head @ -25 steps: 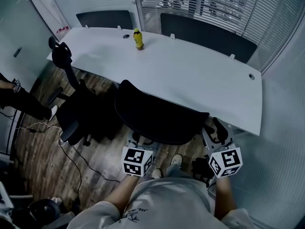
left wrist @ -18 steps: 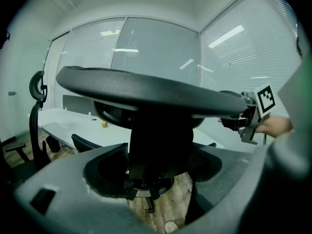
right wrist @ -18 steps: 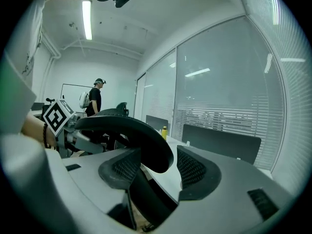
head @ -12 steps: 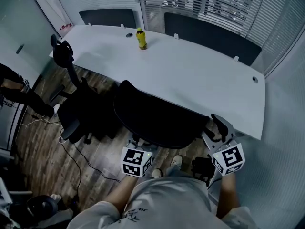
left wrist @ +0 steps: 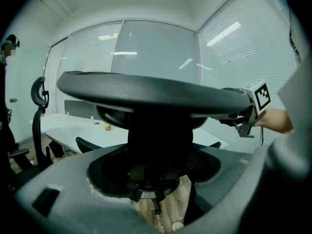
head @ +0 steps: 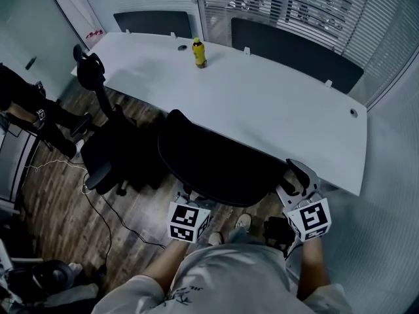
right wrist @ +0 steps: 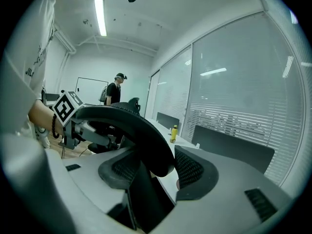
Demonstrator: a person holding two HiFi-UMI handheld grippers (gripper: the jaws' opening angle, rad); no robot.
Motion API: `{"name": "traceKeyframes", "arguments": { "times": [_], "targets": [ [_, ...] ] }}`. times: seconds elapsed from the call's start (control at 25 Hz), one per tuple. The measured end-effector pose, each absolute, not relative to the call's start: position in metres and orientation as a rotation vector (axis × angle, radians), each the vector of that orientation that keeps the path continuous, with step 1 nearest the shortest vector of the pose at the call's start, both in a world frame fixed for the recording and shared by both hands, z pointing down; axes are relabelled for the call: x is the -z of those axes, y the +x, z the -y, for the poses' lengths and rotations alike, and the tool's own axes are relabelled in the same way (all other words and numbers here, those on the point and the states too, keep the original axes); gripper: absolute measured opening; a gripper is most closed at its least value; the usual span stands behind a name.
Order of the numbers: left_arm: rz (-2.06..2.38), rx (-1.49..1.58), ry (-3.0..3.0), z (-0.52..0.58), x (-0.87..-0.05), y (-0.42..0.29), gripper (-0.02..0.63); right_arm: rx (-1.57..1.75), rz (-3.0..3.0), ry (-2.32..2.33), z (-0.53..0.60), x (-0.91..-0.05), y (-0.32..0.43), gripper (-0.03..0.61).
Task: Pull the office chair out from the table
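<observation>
The black office chair (head: 216, 165) stands tucked under the white table (head: 275, 106), its backrest toward me. My left gripper (head: 190, 198) reaches under the backrest's lower left edge. In the left gripper view its jaws straddle the chair's dark back post (left wrist: 158, 140) below the rim (left wrist: 146, 92) and are closing, and I see no firm pinch. My right gripper (head: 298, 178) is at the backrest's right edge. In the right gripper view the curved rim (right wrist: 146, 135) runs between the pads (right wrist: 195, 169) with a slim gap as the jaws are opening.
A second black chair (head: 98, 142) with a headrest stands left of mine. A yellow bottle (head: 199, 52) sits at the table's far side. A person (head: 29, 106) stands at the left. Cables (head: 105, 224) trail over the wood floor. Glass walls with blinds close the back and right.
My right gripper has rolled and shifted slightly along the backrest's right edge. The left gripper has stayed put. The person at the left has come further into view.
</observation>
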State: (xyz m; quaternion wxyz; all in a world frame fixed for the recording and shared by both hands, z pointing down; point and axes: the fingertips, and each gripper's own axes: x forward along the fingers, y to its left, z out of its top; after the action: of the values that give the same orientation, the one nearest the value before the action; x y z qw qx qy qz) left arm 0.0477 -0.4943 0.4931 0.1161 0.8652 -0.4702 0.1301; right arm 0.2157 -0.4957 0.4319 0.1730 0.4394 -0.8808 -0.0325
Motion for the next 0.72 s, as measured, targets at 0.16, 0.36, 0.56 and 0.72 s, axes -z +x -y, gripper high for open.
{"name": "traceKeyframes", "arguments": {
  "times": [0.16,0.36,0.56,0.72],
  "targets": [
    [1.363,-0.394,2.543,0.491,-0.492,0.046,0.324,0.086,2.500,1.243,0.490,-0.429,0.214,0.209],
    [1.344,-0.414,2.552,0.486,-0.491,0.046,0.322,0.054,2.476,1.223,0.484,-0.427,0.213,0.209],
    [1.333,-0.426,2.569,0.482,-0.495,0.043,0.322,0.052,2.468,1.214,0.478,-0.427,0.209,0.207],
    [1.325,-0.420,2.570,0.478,-0.490,0.040,0.321,0.039,2.466,1.216,0.474,-0.425,0.206,0.207]
  ]
}}
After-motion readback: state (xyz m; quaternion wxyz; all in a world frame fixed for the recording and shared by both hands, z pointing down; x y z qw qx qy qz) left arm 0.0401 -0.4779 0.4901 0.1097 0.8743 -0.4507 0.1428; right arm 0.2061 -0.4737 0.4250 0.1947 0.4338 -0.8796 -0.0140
